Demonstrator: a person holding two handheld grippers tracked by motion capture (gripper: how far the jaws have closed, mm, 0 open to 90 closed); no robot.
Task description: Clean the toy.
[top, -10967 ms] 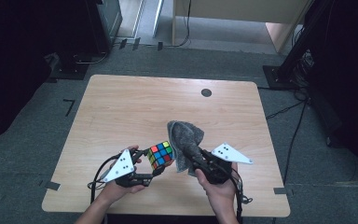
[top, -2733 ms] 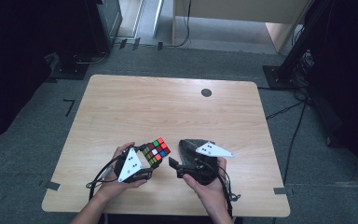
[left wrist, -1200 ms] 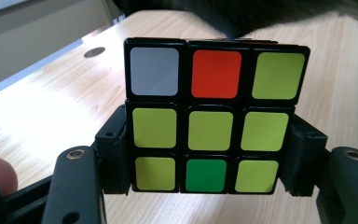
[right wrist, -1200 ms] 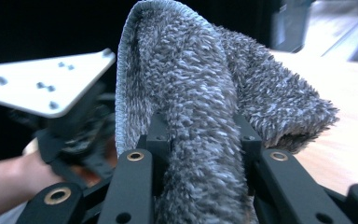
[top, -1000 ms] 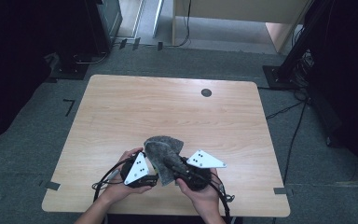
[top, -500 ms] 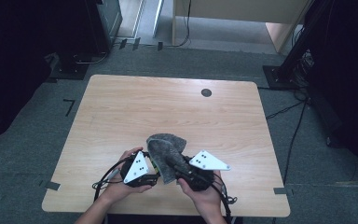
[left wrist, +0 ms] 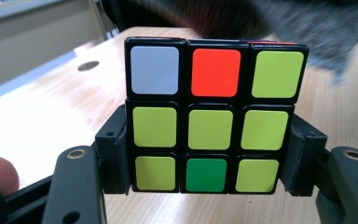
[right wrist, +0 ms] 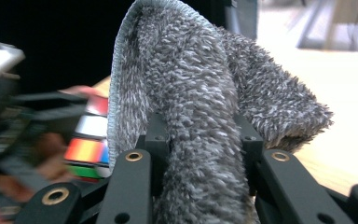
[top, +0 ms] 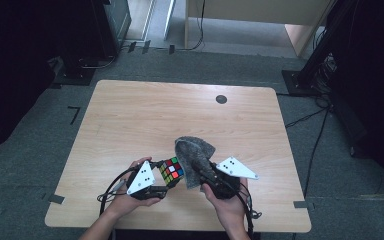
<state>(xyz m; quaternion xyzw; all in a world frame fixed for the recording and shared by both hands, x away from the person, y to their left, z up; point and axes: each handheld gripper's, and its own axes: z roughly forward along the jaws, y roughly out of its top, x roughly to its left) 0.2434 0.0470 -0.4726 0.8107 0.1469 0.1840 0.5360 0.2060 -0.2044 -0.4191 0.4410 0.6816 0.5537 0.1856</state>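
Left hand-held gripper (top: 166,176) clamps a puzzle cube (top: 170,171) between its jaws, pads pressing the cube's two opposite sides. In the left gripper view the cube (left wrist: 213,120) sits upright straight ahead of the jaws. The face toward the camera is mostly yellow-green, with one white, one red and one green tile. The jaws grip the lower two rows; the top row stands clear above them. The cube is held off the surface (top: 145,120), at the near edge, close to the person's body.

Right hand-held gripper (top: 205,176) is closed narrow on a grey fluffy cloth (top: 194,152). In the right gripper view the cloth (right wrist: 200,107) is bunched between the jaws. It rises ahead of them and folds over at the top, with a flap drooping to the view's right. The stitched hem runs along the view's left edge of the cloth.

In the high view the cloth sits just beside the cube, on the cube's right, at or very near touching; contact cannot be told. The cube shows blurred to the left of the cloth in the right gripper view.

The two hand-held grippers are near each other, tips pointing roughly toward one another. Cables (top: 111,187) loop on the surface by the left hand (top: 130,199). A dark round grommet (top: 221,99) lies at the far side of the surface, well apart from both.
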